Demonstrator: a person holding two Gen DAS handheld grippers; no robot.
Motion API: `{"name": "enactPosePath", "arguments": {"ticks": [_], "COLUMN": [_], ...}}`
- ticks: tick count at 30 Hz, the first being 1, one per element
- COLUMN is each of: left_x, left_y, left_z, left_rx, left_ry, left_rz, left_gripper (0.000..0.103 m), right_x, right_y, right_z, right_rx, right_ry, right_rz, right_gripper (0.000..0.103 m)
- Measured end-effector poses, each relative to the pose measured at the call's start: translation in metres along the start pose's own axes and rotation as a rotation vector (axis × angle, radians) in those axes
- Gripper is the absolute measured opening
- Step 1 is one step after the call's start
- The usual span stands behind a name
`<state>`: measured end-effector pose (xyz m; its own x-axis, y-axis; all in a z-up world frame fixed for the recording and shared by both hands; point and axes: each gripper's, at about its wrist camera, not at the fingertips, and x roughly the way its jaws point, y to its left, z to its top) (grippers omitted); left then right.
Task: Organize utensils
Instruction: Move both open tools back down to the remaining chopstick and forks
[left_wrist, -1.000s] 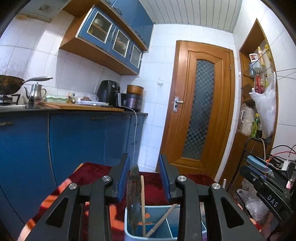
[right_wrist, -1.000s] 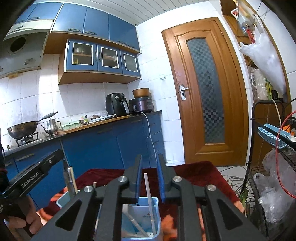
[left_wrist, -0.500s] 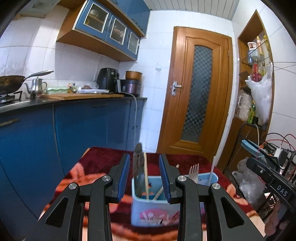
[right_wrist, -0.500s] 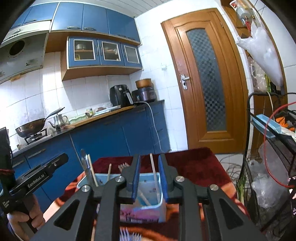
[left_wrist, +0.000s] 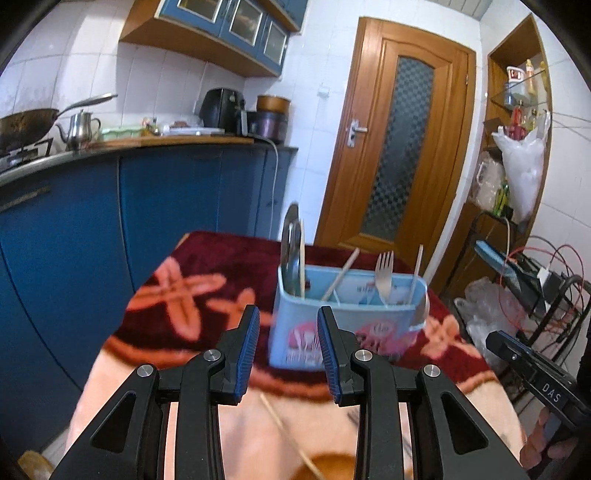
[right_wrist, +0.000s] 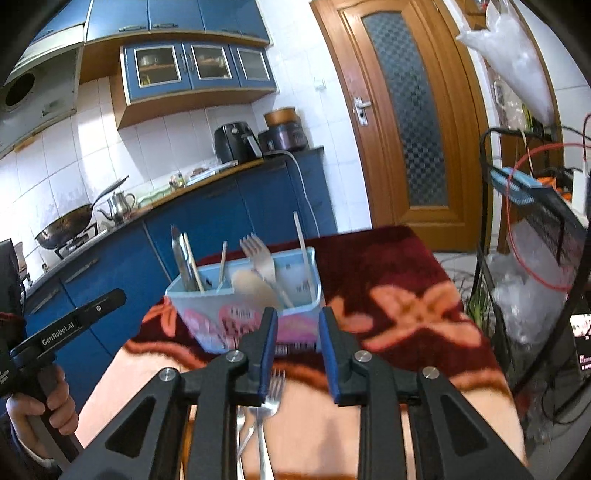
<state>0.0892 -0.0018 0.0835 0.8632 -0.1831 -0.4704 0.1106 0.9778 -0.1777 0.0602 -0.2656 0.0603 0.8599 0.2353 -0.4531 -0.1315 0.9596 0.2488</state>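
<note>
A light blue utensil caddy (left_wrist: 347, 317) (right_wrist: 221, 317) stands on the red patterned tablecloth (left_wrist: 207, 280). In it stand a metal utensil (left_wrist: 290, 240), chopsticks, a fork (left_wrist: 384, 269) (right_wrist: 258, 254), a wooden spoon (right_wrist: 255, 284) and a white chopstick (right_wrist: 304, 251). My left gripper (left_wrist: 288, 321) hovers open just short of the caddy, nothing between its fingers. My right gripper (right_wrist: 297, 325) is also short of the caddy, its jaws opening and empty. Loose forks (right_wrist: 267, 398) lie under the right gripper. A loose chopstick (left_wrist: 284, 432) lies under the left.
Blue kitchen cabinets (left_wrist: 74, 240) run along the left, a wooden door (left_wrist: 399, 147) stands behind the table. A black wire rack (right_wrist: 535, 258) with cables and plastic bags is close on the right. A hand (right_wrist: 33, 417) holds the left gripper's handle.
Both grippers have drawn back from above the caddy and tipped downward. The right jaws have widened; the white chopstick that stood between them stays in the caddy.
</note>
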Motion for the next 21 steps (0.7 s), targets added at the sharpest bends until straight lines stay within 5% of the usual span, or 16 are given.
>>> {"name": "enactPosePath", "arguments": {"ticks": [21], "left_x": [0.043], "left_y": [0.006], "left_z": [-0.063], "left_rx": [-0.03], "left_ry": [0.357], "left_rz": [0.083], "left_gripper": [0.037], "right_x": [0.004], "right_y": [-0.026], "right_z": [-0.059], "right_rx": [0.058], "right_ry": [0.175], "right_rz": [-0.01], "right_gripper": [0.043]}}
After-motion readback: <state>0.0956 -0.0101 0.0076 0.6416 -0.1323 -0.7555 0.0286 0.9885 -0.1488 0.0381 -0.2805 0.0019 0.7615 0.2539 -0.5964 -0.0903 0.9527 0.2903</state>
